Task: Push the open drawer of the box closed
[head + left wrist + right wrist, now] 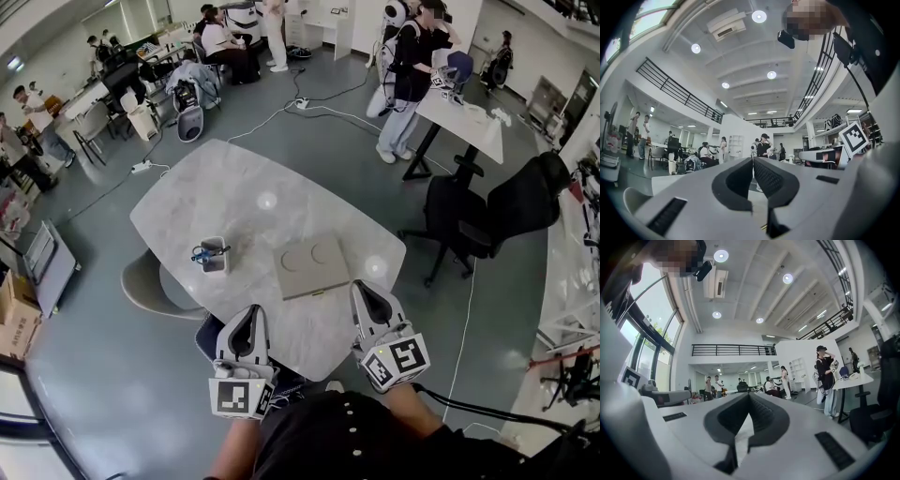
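The box [312, 265] is flat and beige, with two round marks on its lid, and lies on the marble table [244, 202] close to the near edge. I cannot make out a drawer standing out from it; only a small dark bit shows at its near side. My left gripper [251, 314] [752, 159] hovers at the table's near edge, left of the box, its jaws closed tip to tip on nothing. My right gripper [362, 287] [749, 394] is just right of the box's near corner, also shut and empty. Both gripper views look out over the room, not at the box.
A small clear container [212, 255] holding blue items stands left of the box. A grey chair [150, 286] sits under the table's left side, a black office chair [487, 211] to the right. Several people stand or sit around tables farther back.
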`<state>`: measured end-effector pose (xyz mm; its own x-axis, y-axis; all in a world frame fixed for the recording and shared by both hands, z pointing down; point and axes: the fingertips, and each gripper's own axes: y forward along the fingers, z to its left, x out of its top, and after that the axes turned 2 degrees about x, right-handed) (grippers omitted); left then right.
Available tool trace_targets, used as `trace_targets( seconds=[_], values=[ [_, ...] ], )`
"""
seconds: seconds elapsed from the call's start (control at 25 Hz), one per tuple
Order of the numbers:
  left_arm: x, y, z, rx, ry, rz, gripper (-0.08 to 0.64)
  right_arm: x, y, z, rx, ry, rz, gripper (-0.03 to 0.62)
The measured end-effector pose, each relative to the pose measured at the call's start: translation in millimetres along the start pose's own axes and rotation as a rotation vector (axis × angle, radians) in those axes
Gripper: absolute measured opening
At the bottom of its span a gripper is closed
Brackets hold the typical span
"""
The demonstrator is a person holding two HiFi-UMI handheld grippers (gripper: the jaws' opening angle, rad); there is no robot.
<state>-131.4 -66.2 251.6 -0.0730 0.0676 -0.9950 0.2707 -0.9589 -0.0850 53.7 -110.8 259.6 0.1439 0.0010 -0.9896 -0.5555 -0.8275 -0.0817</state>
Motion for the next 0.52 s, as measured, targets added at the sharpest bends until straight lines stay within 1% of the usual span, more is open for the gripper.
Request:
trace_targets(
  seconds=[0.16, 0.32, 0.52],
  values=[
    [1.1, 2.0, -1.3, -0.007, -0.017, -0.011, 0.017, -1.1, 1.0, -0.4, 0.010, 0.017, 0.001, -0.003],
    [0.3, 3.7, -2.6, -0.009, -0.005, -0.002, 0.017, -1.1, 1.5, 0.3, 0.015, 0.021, 0.003, -0.003],
    [1.2, 9.1, -2.0, -0.016, -0.010, -0.008, 0.017, -0.9, 6.6, -1.2, 0.019, 0.021, 0.002, -0.003]
  ],
)
